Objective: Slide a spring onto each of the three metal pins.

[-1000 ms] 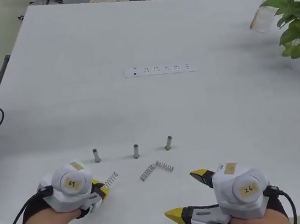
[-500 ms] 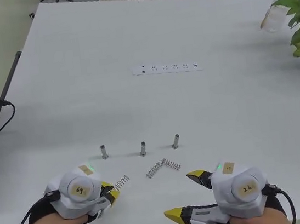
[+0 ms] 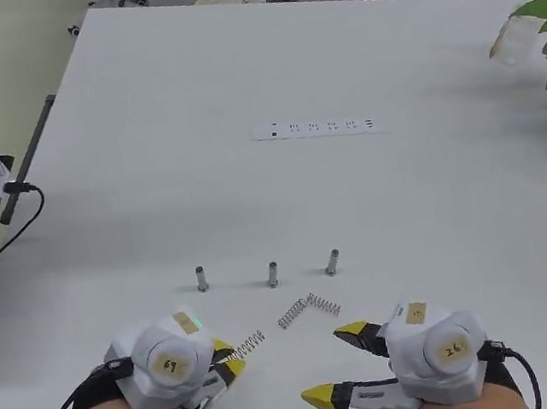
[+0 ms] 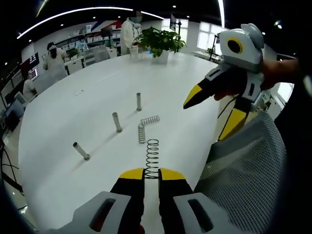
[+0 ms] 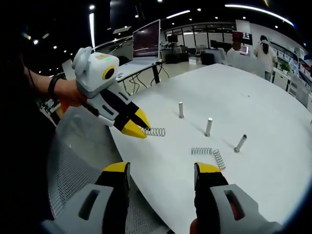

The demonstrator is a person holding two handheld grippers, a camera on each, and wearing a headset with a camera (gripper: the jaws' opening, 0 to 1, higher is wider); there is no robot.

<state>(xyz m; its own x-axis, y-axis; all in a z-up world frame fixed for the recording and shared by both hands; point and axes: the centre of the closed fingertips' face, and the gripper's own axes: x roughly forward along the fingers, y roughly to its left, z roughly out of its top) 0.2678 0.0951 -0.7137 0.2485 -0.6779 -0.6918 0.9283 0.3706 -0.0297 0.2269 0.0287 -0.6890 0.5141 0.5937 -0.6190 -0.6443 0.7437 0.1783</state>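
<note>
- Spring (image 3: 247, 344) lies with its near end pinched between the closed jaws of the left gripper (image 3: 225, 357), at near left, its free end pointing towards the pins.
- Left pin (image 3: 202, 278), middle pin (image 3: 273, 274) and right pin (image 3: 333, 262) stand upright in a row on the white table (image 3: 404, 197), all bare.
- Left loose spring (image 3: 293, 313) and right loose spring (image 3: 323, 305) lie meeting in a V, just near of the middle and right pins.
- Right gripper (image 3: 330, 363), near right, holds nothing, its jaws wide apart.
</note>
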